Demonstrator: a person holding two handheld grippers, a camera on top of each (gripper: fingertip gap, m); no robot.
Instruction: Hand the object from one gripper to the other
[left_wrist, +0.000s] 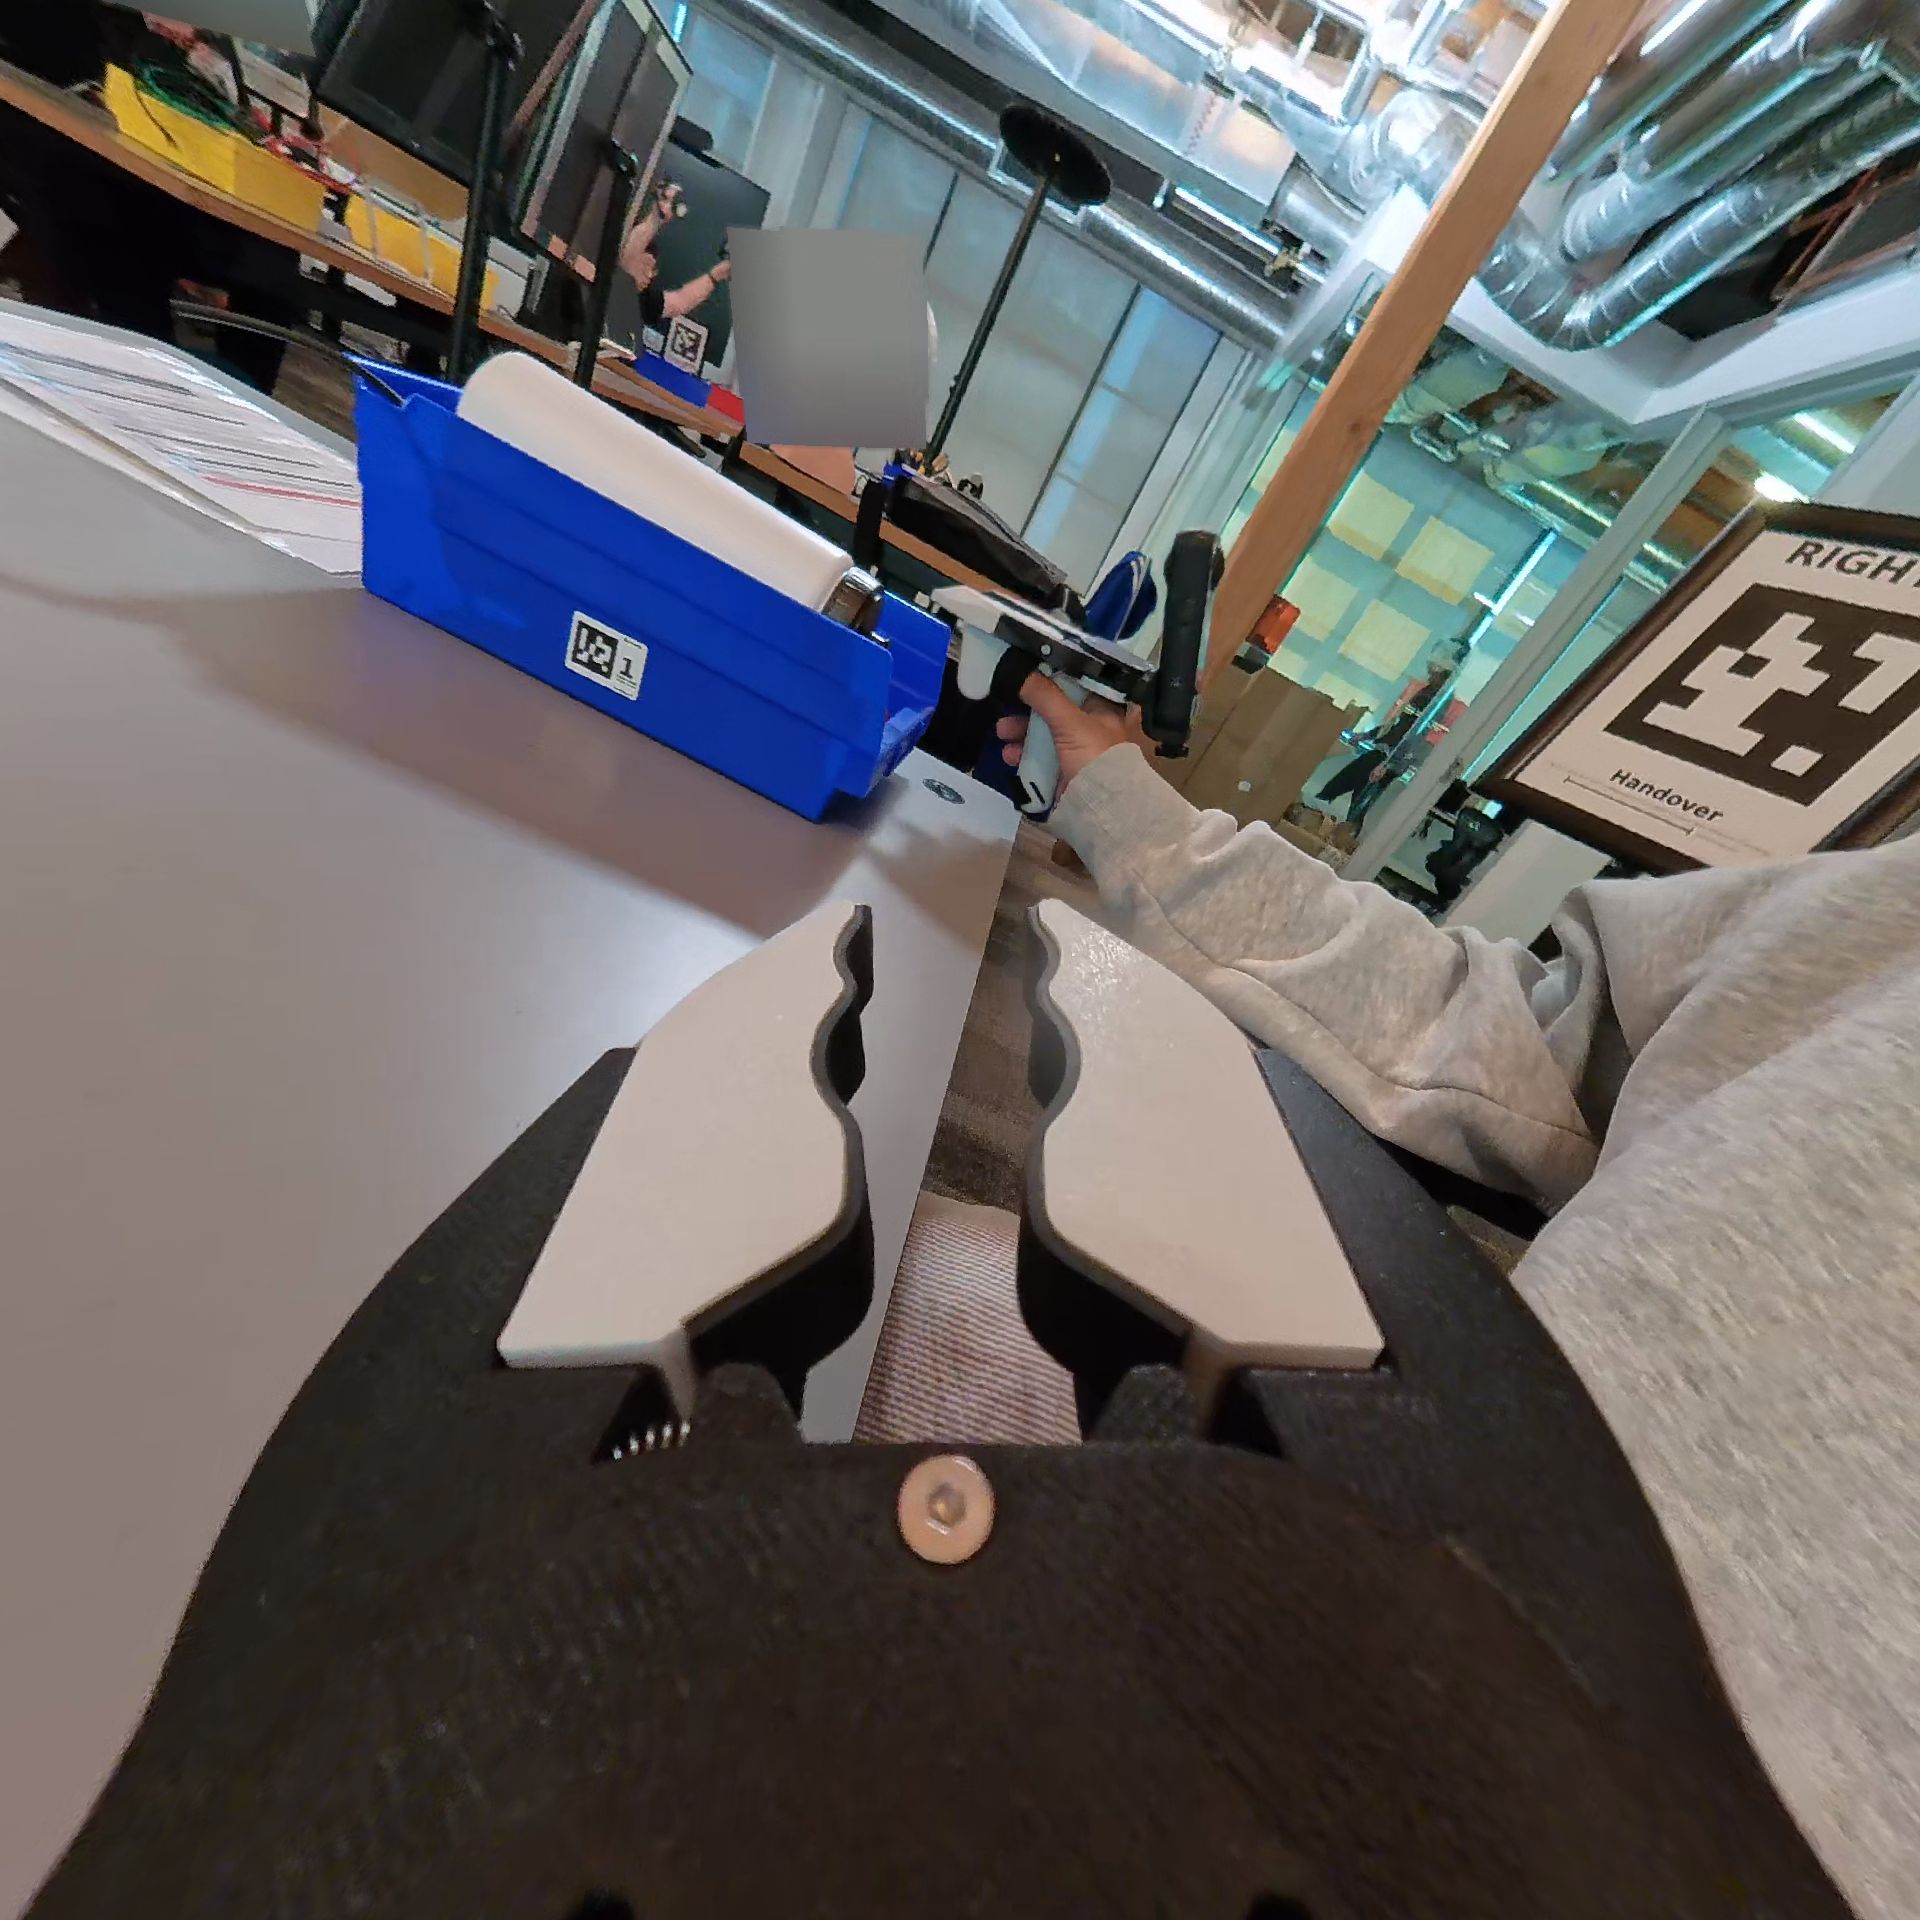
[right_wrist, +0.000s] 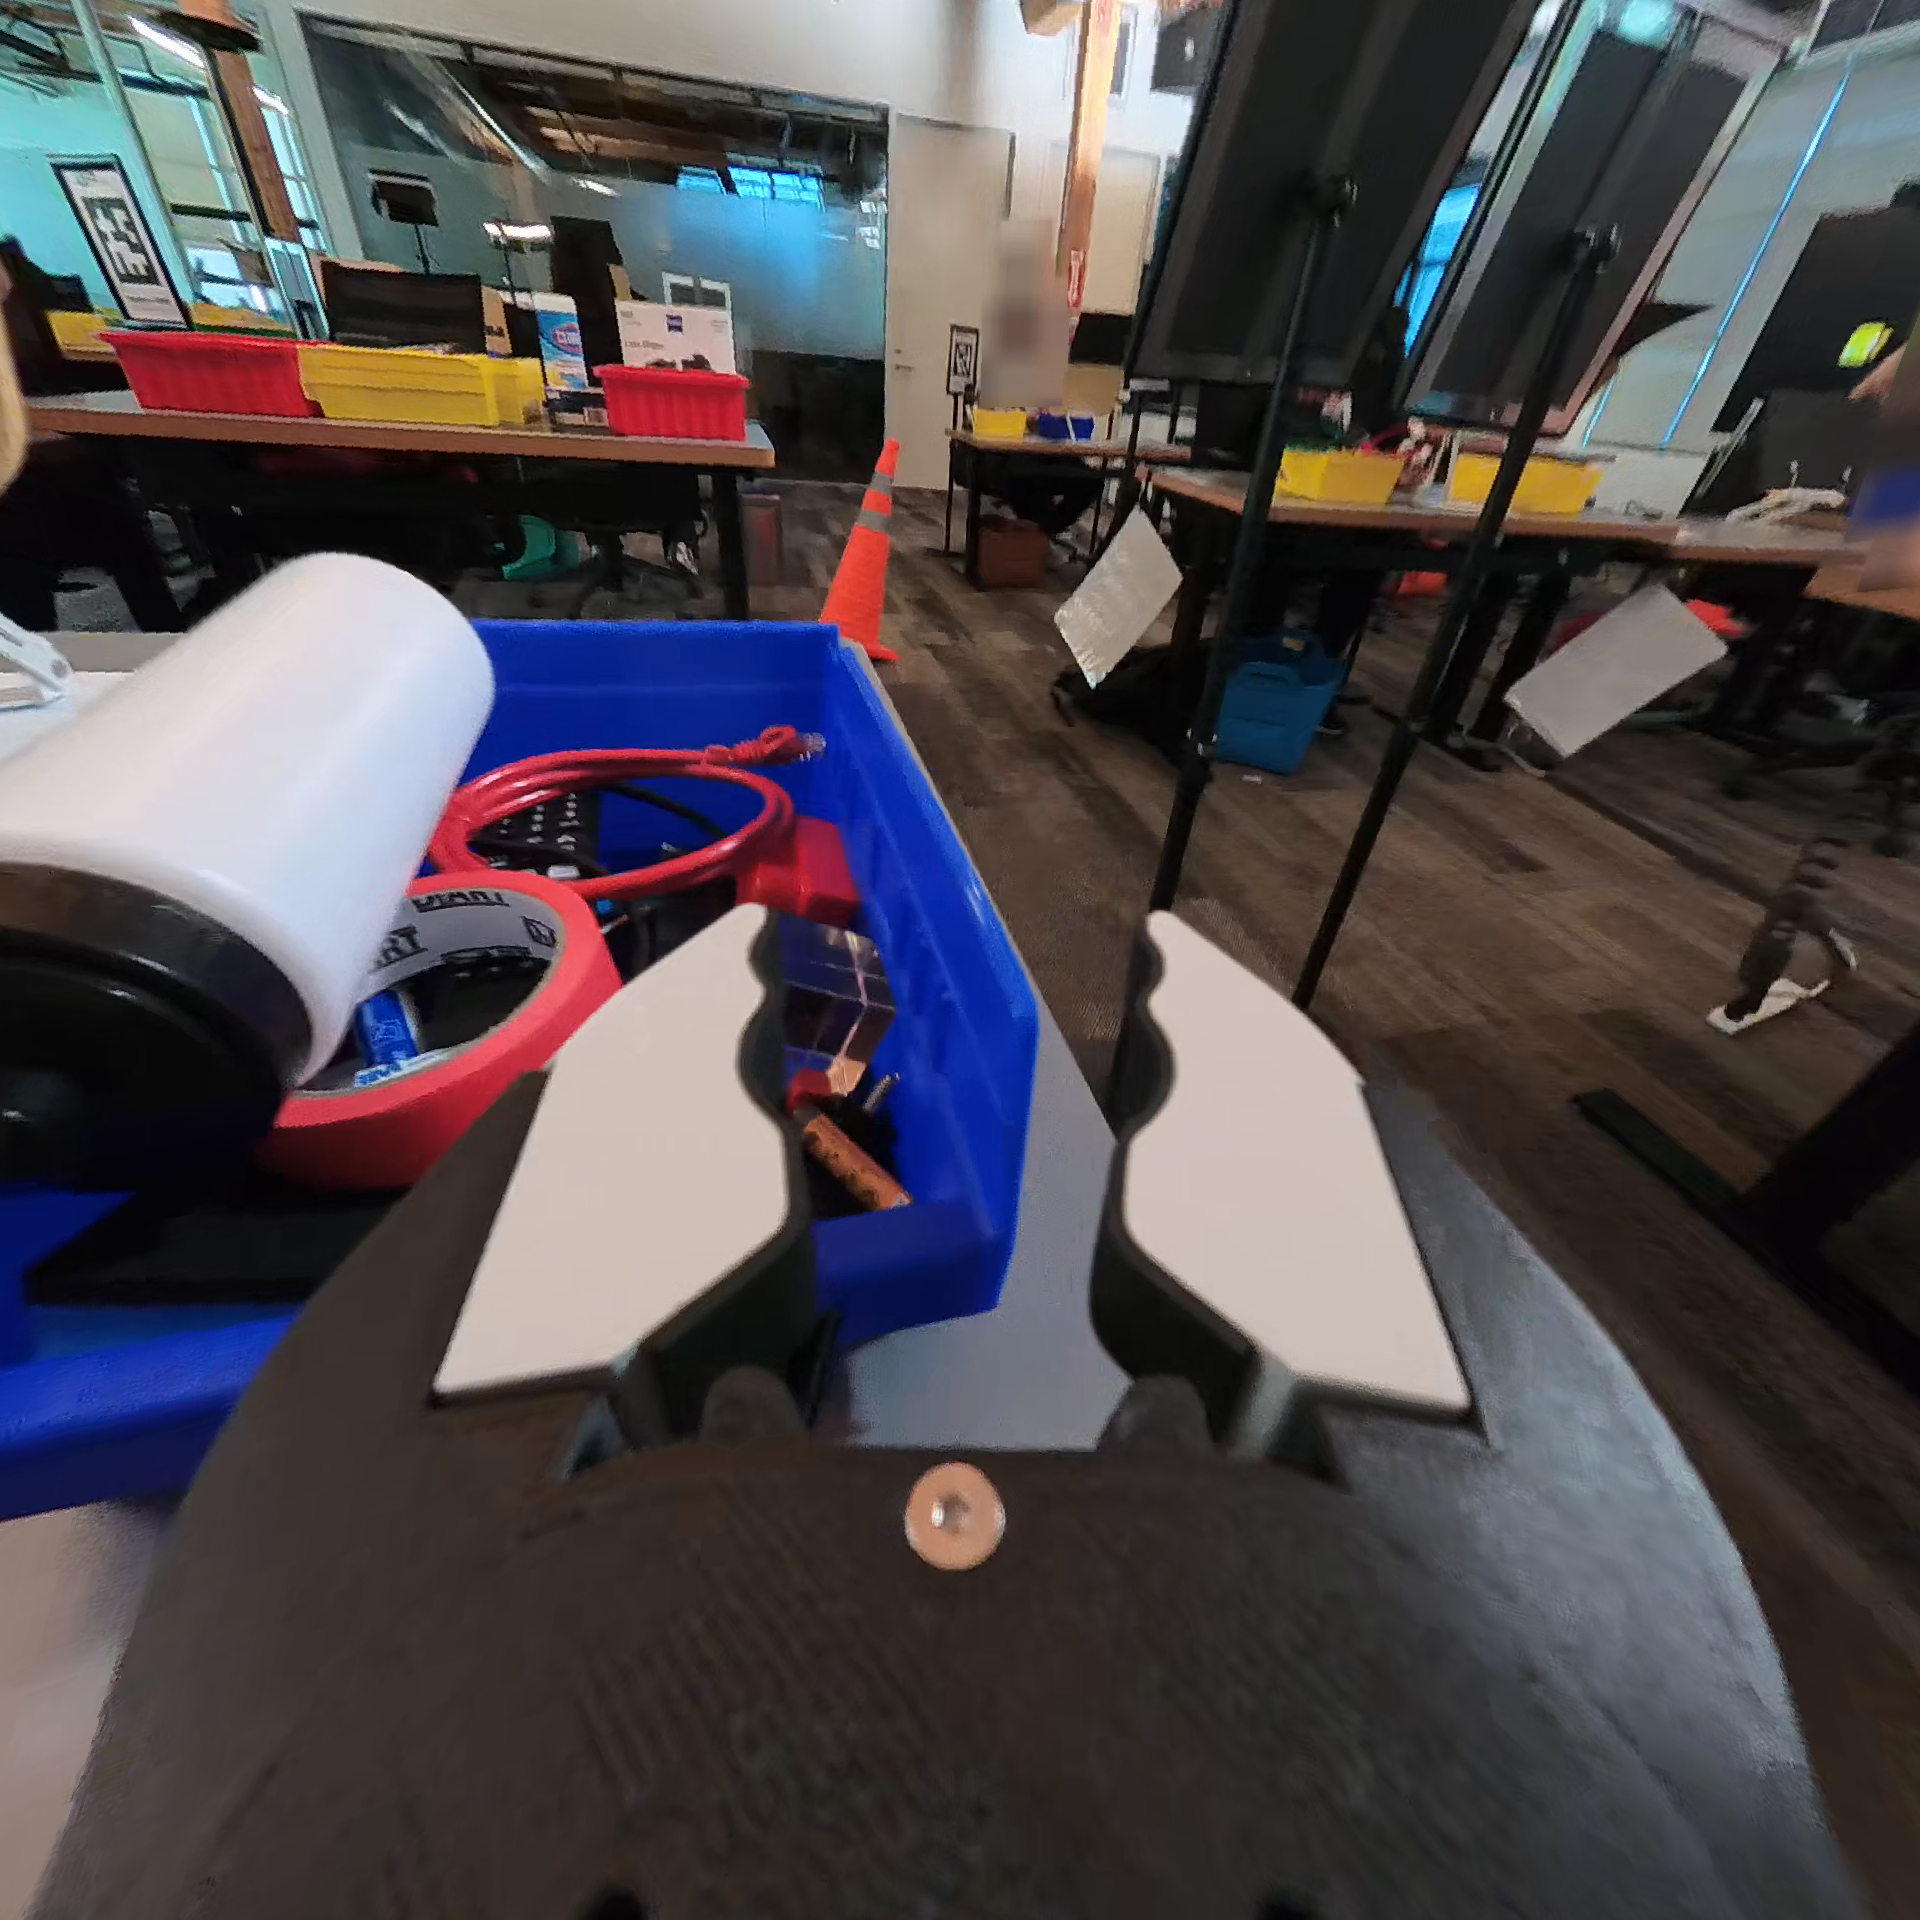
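A blue bin (right_wrist: 935, 966) stands on the grey table (left_wrist: 312, 935); it also shows in the left wrist view (left_wrist: 623, 623). A white tumbler with a black lid (right_wrist: 239, 769) lies across it, seen too in the left wrist view (left_wrist: 644, 468). Inside lie a red tape roll (right_wrist: 468, 1049), a coiled red cable (right_wrist: 665, 810), a clear prism-like block (right_wrist: 842, 987) and a small brown tool (right_wrist: 852, 1153). My right gripper (right_wrist: 951, 935) is open and empty, over the bin's near right corner. My left gripper (left_wrist: 948, 920) is open and empty, over the table's near edge.
The right gripper, held by a hand with a grey sleeve (left_wrist: 1247, 914), shows beyond the bin's right end. Papers (left_wrist: 156, 426) lie on the table's far left. An orange cone (right_wrist: 868, 551), black stands (right_wrist: 1247, 623) and tables with yellow and red bins (right_wrist: 405, 384) stand around. Some 50 cm of space lies between my two pairs of fingers.
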